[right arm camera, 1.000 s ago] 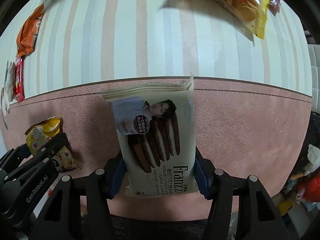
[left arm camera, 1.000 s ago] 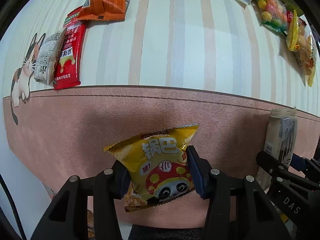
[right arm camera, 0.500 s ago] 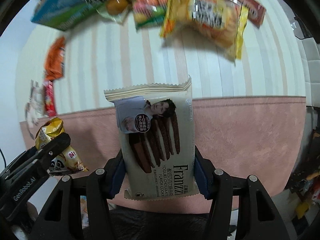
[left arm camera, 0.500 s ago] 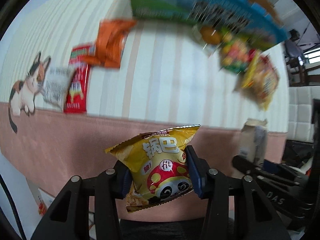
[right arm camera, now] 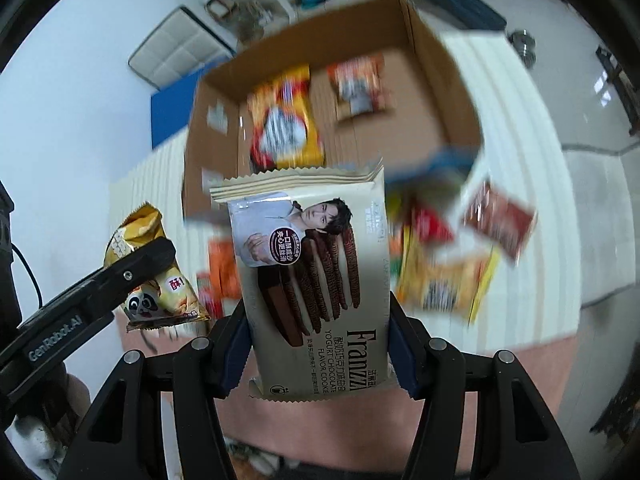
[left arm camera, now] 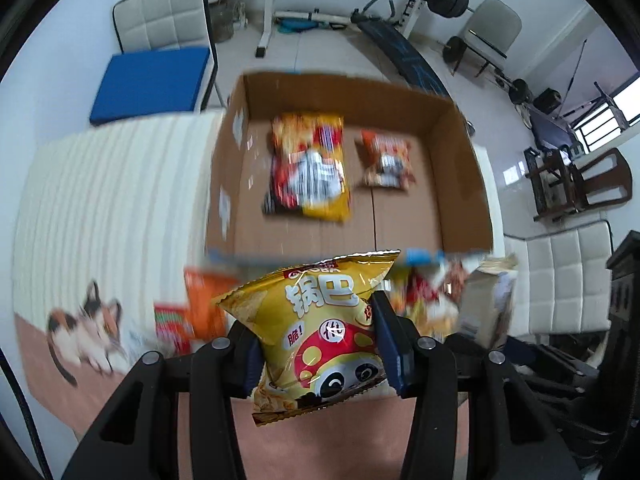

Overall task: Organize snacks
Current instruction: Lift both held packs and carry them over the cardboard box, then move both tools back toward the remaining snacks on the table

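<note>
The yellow panda snack bag [left arm camera: 320, 332] is pinched between the 2 fingers of the left gripper [left arm camera: 320, 356], held upright in the air on the near side of the open cardboard box [left arm camera: 460, 184]. The cream Franzzi cookie pack [right arm camera: 312, 280] is clamped the same way by the right gripper [right arm camera: 320, 356], also on the near side of the box, with the yellow bag to its left in the right wrist view. Inside the box lie 2 blurred packets: a large yellow-and-red bag [left arm camera: 310, 172] and, to its right, a small orange packet [left arm camera: 386, 158]. Near the box's front wall, more snack packets [right arm camera: 444, 280] lie on the striped tablecloth [left arm camera: 104, 200]; a printed cat [left arm camera: 86, 330] sits left of them.
</note>
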Tool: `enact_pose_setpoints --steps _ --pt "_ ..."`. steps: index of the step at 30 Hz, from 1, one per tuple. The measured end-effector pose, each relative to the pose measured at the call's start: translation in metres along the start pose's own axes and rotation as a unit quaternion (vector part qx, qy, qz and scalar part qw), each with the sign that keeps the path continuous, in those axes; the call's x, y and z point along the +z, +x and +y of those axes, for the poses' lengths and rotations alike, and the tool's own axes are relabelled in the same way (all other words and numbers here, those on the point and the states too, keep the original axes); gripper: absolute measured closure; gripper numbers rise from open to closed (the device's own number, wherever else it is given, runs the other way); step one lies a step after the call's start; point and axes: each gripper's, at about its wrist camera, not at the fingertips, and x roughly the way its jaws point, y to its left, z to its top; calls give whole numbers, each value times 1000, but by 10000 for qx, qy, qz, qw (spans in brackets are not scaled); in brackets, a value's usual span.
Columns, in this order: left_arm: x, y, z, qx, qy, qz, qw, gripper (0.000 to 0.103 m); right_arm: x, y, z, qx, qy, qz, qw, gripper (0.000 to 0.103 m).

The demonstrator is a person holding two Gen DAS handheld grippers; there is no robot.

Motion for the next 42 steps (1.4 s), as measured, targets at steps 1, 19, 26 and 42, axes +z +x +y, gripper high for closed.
enact_pose_setpoints --steps 1,19,26,42 --pt "14 4 1 70 11 20 10000 58 13 -7 -2 -32 18 -56 10000 40" --pt "98 153 41 337 -323 1598 9860 58 149 119 -9 -772 250 575 9950 40" --pt "92 174 40 294 -335 1937 9800 55 156 155 -13 -932 194 1014 9903 28" --pt "80 113 30 254 -274 1134 9928 16 137 105 7 -1272 -489 450 9896 8"
